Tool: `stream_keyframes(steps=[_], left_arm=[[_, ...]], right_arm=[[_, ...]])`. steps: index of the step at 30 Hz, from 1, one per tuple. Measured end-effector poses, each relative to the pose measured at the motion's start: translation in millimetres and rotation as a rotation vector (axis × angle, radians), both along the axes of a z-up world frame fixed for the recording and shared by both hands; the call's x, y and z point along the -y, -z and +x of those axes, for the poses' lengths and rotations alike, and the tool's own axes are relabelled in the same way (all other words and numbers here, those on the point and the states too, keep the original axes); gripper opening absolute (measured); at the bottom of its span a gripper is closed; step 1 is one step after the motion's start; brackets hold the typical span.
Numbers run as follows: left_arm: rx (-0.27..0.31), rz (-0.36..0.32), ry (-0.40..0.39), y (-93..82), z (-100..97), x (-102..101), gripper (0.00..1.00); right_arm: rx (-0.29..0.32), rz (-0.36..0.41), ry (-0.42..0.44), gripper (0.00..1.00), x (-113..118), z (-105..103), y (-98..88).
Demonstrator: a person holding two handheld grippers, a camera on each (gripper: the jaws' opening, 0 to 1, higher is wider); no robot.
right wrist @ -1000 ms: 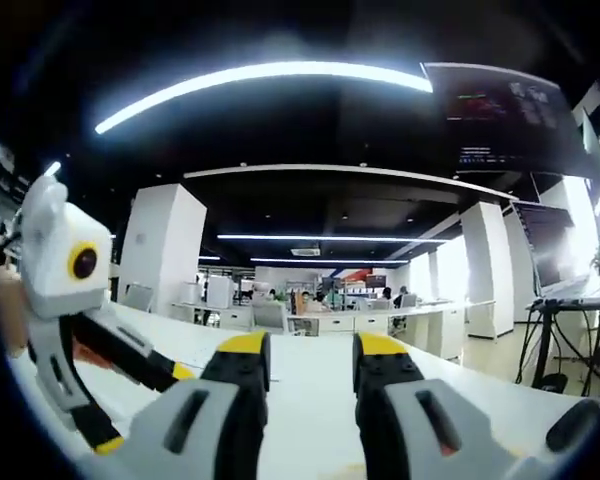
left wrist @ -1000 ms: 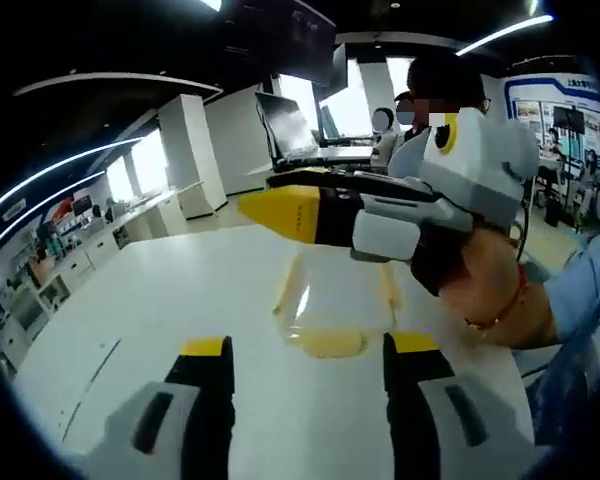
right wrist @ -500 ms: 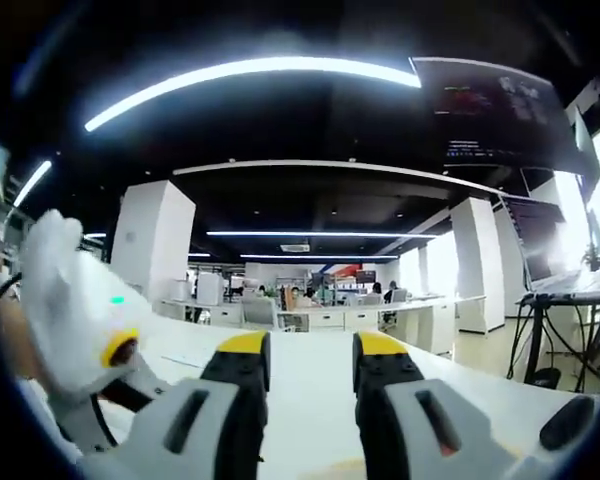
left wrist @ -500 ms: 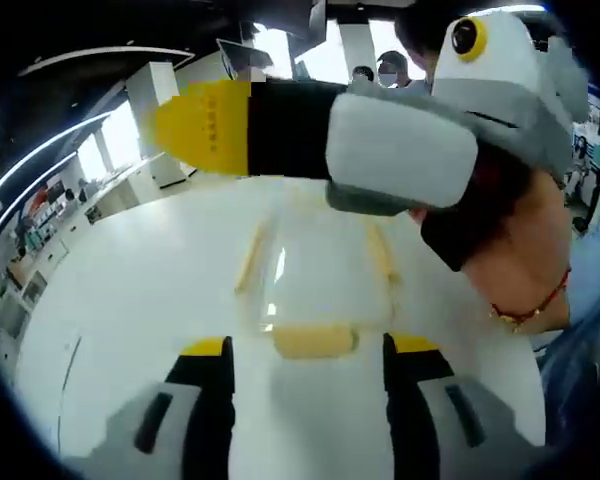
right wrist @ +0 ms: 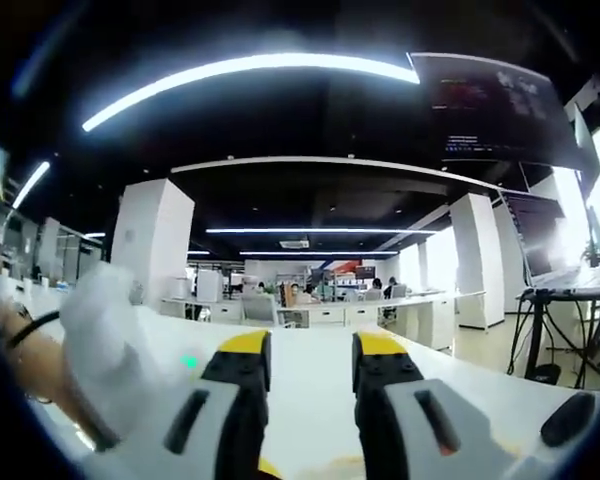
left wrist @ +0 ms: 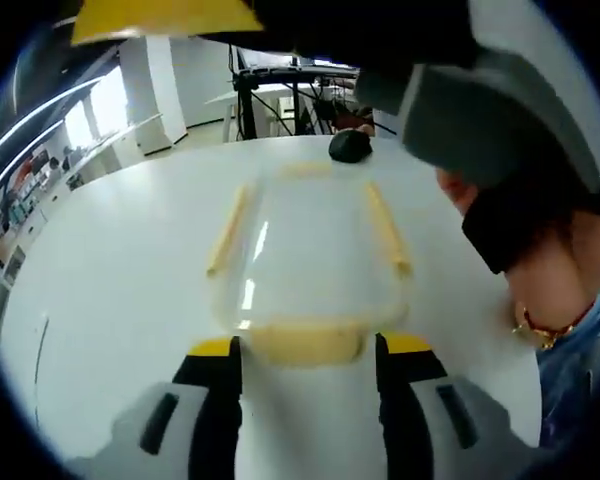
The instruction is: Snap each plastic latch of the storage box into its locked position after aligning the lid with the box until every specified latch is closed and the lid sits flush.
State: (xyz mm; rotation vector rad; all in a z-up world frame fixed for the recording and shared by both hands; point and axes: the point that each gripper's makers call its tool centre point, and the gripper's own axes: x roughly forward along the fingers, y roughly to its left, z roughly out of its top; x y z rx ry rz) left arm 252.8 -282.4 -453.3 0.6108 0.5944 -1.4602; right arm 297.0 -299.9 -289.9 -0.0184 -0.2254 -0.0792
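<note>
Left gripper, jaws apart, flanks the near yellow latch of the clear storage box on the white table. Right gripper, jaws narrowly apart, faces the far office; contents unclear.

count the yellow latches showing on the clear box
4: near end, left side, right side, far end, all on the clear plastic storage box.

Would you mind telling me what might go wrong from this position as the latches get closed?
1. The clear storage box with yellow latches is hard to see against the white table; the left gripper could miss the near latch.
2. The right gripper looms overhead, so the two could collide.
</note>
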Motion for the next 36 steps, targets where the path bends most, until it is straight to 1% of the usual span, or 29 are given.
stream_keyframes(steps=[2,6,7,14,23,28,36], left_arm=[[-0.010,-0.003,-0.005,1.1,0.2,1,0.51],[-0.023,-0.019,-0.011,1.2,-0.5,2,0.41],[-0.023,-0.021,-0.012,1.0,-0.3,3,0.41],[-0.022,-0.028,-0.025,-0.5,1.8,2,0.40],[-0.015,-0.002,-0.025,-5.5,7.8,-8,0.39],[-0.012,0.036,-0.013,-7.3,10.0,-21,0.39],[-0.011,0.084,0.021,-2.6,8.7,-35,0.39]], right_arm=[[-0.006,0.003,0.001,0.31,1,1,0.5],[-0.016,0.012,0.000,0.31,2,3,1.9],[-0.018,0.011,0.000,0.31,2,4,2.0],[-0.026,0.015,0.003,0.31,3,5,3.3],[-0.034,0.029,0.012,0.31,8,6,5.5],[-0.037,0.030,0.010,0.31,8,7,6.7],[-0.042,0.025,0.003,0.31,6,8,8.1]])
